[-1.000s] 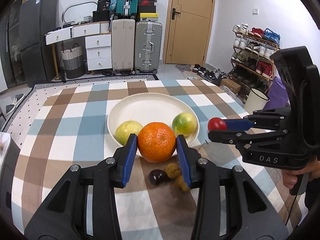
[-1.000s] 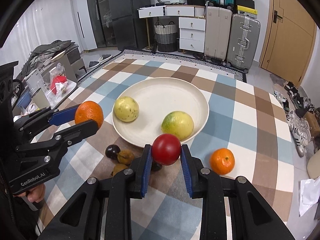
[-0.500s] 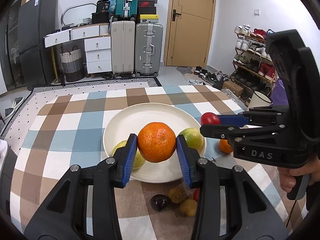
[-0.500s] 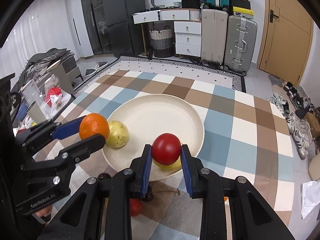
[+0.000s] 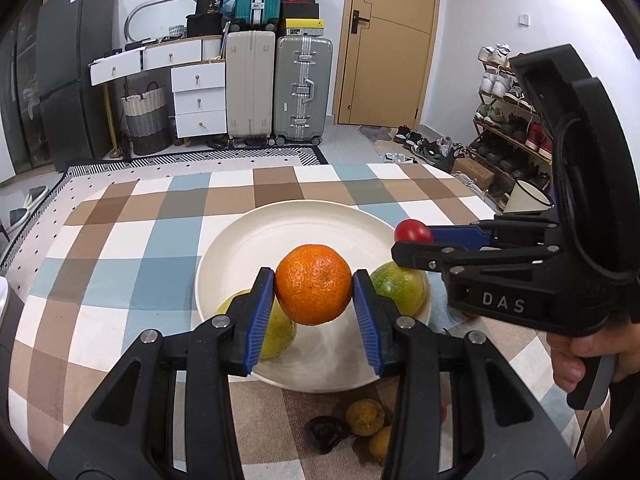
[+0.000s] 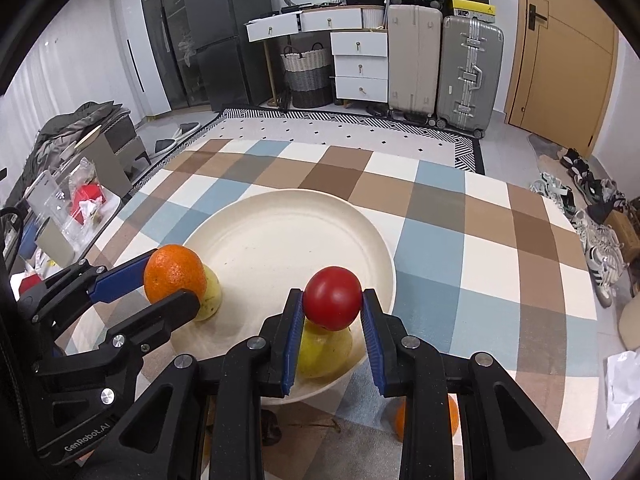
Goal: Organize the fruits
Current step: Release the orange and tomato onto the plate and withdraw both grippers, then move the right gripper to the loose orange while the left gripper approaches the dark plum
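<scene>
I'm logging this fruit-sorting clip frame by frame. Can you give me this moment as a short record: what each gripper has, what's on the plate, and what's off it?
left gripper: shut on orange, over the plate's near part
right gripper: shut on red tomato, over the plate's near rim
plate: cream, on checked tablecloth
on plate: two yellow-green fruits
off plate, near side: a second orange, small brownish fruits, one dark fruit

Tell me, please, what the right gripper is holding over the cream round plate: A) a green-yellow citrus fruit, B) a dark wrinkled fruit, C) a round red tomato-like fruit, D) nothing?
C: the right gripper is shut on the round red fruit above the cream round plate.
</scene>
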The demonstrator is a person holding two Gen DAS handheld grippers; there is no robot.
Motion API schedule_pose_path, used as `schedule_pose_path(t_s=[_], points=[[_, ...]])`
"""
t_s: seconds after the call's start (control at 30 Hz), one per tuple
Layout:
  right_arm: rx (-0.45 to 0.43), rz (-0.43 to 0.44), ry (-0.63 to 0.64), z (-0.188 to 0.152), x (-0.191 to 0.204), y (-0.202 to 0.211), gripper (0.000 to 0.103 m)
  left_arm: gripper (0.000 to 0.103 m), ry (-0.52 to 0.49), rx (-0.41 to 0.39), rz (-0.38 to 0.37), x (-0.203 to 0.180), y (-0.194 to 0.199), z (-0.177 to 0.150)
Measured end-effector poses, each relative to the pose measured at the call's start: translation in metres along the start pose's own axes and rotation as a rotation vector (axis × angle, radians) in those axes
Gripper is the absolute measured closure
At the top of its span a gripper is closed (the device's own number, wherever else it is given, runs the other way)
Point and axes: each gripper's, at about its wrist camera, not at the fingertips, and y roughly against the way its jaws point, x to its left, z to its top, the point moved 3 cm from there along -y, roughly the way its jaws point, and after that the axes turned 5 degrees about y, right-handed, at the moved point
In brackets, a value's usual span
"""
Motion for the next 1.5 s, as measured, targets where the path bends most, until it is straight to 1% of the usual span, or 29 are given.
schedule_pose_path(t_s=[0.27,0.33,0.4,0.43,0.47,0.5,0.57,0.63,0.7,0.73,0.77,0.8,0.83,0.87,0.9,1.03,1.2,1.33,1.5], points=[[-0.009,0.008,-0.003,0.001,0.004,-0.003,0.073,0.066,0.003,0.019,0.009,0.001,-0.006,-0.001],[-0.014,0.005,0.000,0.000,0.005,-0.001,0.069,0.065,0.009,0.012,0.009,0.002,-0.003,0.000],[-0.019,0.002,0.002,0.000,0.005,0.003,0.065,0.062,0.019,0.011,0.008,0.004,0.000,0.002],[-0.023,-0.001,0.002,-0.001,0.004,0.005,0.062,0.055,0.023,0.007,0.014,0.005,0.002,0.003],[-0.026,-0.004,0.001,-0.002,0.004,0.007,0.059,0.046,0.025,-0.002,0.021,0.006,0.006,0.003],[-0.031,-0.006,-0.001,-0.003,0.003,0.011,0.054,0.042,0.028,-0.013,0.029,0.007,0.009,0.004],[-0.035,-0.008,-0.011,-0.006,0.001,0.016,0.047,0.024,0.034,-0.035,0.041,0.009,0.017,0.005],[-0.040,-0.016,-0.025,-0.009,-0.002,0.021,0.027,0.020,0.045,-0.056,0.059,0.012,0.025,0.006],[-0.050,-0.029,-0.034,-0.013,-0.004,0.027,0.017,0.019,0.053,-0.058,0.064,0.015,0.031,0.005],[-0.049,-0.034,-0.039,-0.015,-0.005,0.029,0.014,0.017,0.057,-0.057,0.069,0.016,0.034,0.005],[-0.043,-0.037,-0.044,-0.018,-0.006,0.030,0.013,0.015,0.061,-0.058,0.077,0.018,0.037,0.004],[-0.037,-0.043,-0.049,-0.020,-0.008,0.031,0.009,0.013,0.067,-0.060,0.088,0.019,0.039,0.003],[-0.033,-0.057,-0.055,-0.022,-0.010,0.032,0.004,0.007,0.073,-0.063,0.097,0.021,0.042,0.001],[-0.035,-0.073,-0.061,-0.024,-0.012,0.034,0.003,0.002,0.081,-0.069,0.103,0.022,0.046,-0.001],[-0.039,-0.080,-0.066,-0.027,-0.014,0.036,0.001,0.001,0.087,-0.077,0.106,0.024,0.050,-0.003],[-0.034,-0.082,-0.091,-0.035,-0.024,0.041,0.001,0.001,0.097,-0.089,0.104,0.028,0.063,-0.010],[-0.034,-0.112,-0.093,-0.046,-0.037,0.051,0.001,0.001,0.097,-0.097,0.114,0.032,0.074,-0.017],[-0.017,-0.138,-0.108,-0.057,-0.047,0.054,0.001,0.001,0.105,-0.090,0.110,0.034,0.079,-0.022],[0.007,-0.144,-0.125,-0.069,-0.055,0.051,0.001,0.001,0.096,-0.074,0.118,0.034,0.081,-0.028]])
